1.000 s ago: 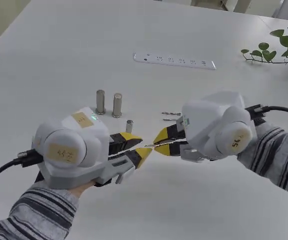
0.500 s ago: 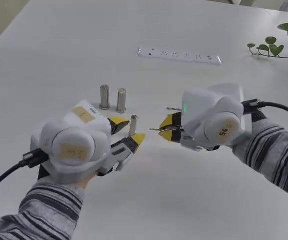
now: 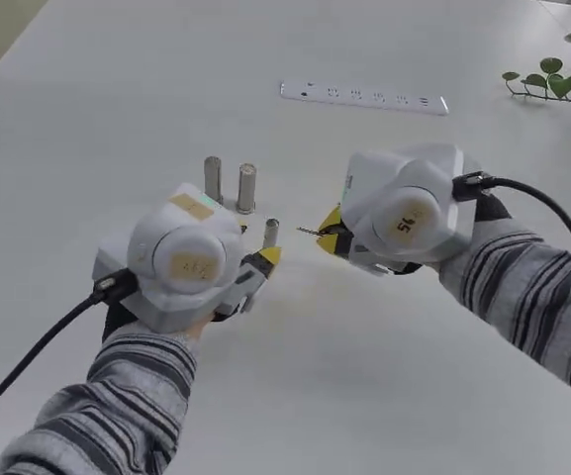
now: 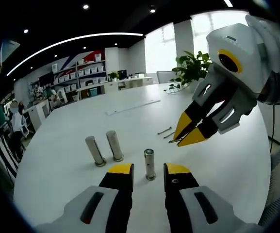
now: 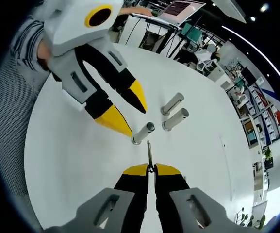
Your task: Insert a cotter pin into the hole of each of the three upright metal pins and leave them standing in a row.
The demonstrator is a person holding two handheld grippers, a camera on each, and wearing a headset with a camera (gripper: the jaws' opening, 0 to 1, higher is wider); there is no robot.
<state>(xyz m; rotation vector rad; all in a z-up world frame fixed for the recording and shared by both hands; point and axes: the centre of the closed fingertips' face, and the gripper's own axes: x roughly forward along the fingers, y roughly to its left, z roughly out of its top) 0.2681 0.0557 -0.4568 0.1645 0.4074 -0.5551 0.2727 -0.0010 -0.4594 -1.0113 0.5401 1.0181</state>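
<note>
The right gripper (image 5: 151, 170) is pinching a cotter pin (image 5: 149, 154) by its tail. Its jaws are closed down to a sliver on it, so the thin shaft is sticking straight out ahead of the tips. The shaft is lying roughly level with the desk (image 3: 315, 386). Its long axis is aiming at the nearest metal pin (image 5: 142, 133), which is standing upright near the middle of the desk. This pin is on the person's side of a second metal pin (image 3: 247, 188) and a third metal pin (image 3: 213, 178), both also upright and side by side. The cotter pin's free end is sitting just beside the nearest pin's upper part, apart from it. The coming move looks like a short push along the shaft's own line, from the right gripper towards the left one.

The left gripper (image 4: 149, 171) is holding nothing. Its jaws are standing well open with one yellow tip on each side of the nearest pin's base, apparently not touching it. That makes it the closer of the two grippers, well placed to steady the pin.

The cross hole is too small to make out, so it is unclear whether it is facing the cotter pin or sitting at the shaft's height. In the head view the grippers' white housings are covering most of their own jaws. Spare cotter pins (image 4: 165, 131) are lying loose beyond the right gripper. A power strip (image 3: 364, 97) is lying towards the far edge of the desk.
</note>
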